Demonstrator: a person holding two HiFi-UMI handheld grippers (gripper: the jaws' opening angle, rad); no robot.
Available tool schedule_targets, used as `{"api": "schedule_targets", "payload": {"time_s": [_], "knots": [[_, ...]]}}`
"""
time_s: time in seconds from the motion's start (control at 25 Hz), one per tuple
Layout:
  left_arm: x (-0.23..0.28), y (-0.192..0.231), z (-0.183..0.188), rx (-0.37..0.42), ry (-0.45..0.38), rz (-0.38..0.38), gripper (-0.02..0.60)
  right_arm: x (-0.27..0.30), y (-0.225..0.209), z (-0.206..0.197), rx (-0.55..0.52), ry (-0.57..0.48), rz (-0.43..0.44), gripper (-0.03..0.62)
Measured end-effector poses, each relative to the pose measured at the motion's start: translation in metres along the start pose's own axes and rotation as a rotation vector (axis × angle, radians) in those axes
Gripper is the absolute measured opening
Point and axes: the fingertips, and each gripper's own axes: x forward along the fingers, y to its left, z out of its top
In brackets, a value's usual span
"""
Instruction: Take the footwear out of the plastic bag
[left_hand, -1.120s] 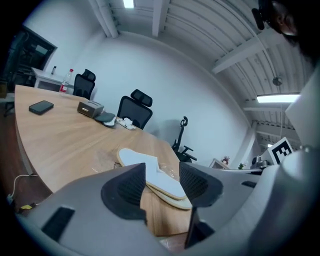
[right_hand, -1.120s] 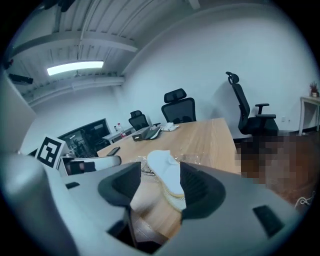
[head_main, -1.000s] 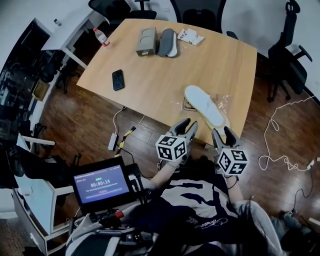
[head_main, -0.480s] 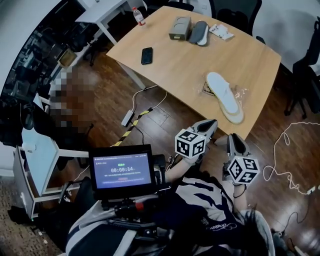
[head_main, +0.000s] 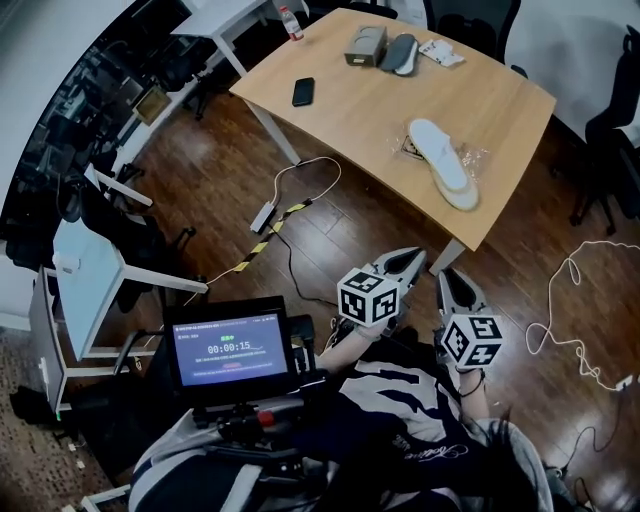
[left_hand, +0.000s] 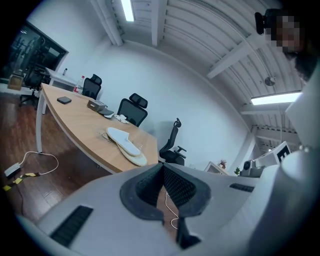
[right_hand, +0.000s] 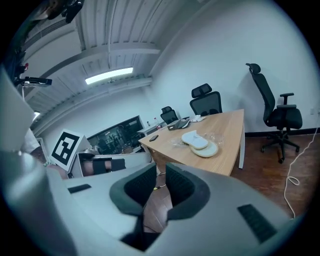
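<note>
I hold both grippers low over the dark wooden floor (head_main: 210, 190), well short of the table (head_main: 350, 110). My left gripper (head_main: 417, 256) is fully closed with nothing in it; the jaws of my right gripper (head_main: 447, 276) are closing to a narrow gap, also with nothing between them. The pale footwear (head_main: 440, 162) lies on the table's near right part, on crumpled clear plastic bag (head_main: 479, 155). A black phone (head_main: 303, 91) sits further left, and a grey box (head_main: 363, 44) at the far end. A white cable (head_main: 568, 300) loops over the floor on the right.
</note>
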Motion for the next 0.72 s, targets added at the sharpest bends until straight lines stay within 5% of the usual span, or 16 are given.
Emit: {"api": "schedule_targets", "payload": {"time_s": [0.72], "knots": [[-0.049,0.000,0.004,0.028,0.031,-0.076,0.004,0.000,0.043,-0.005,0.051,-0.035,-0.056,0.020]]}}
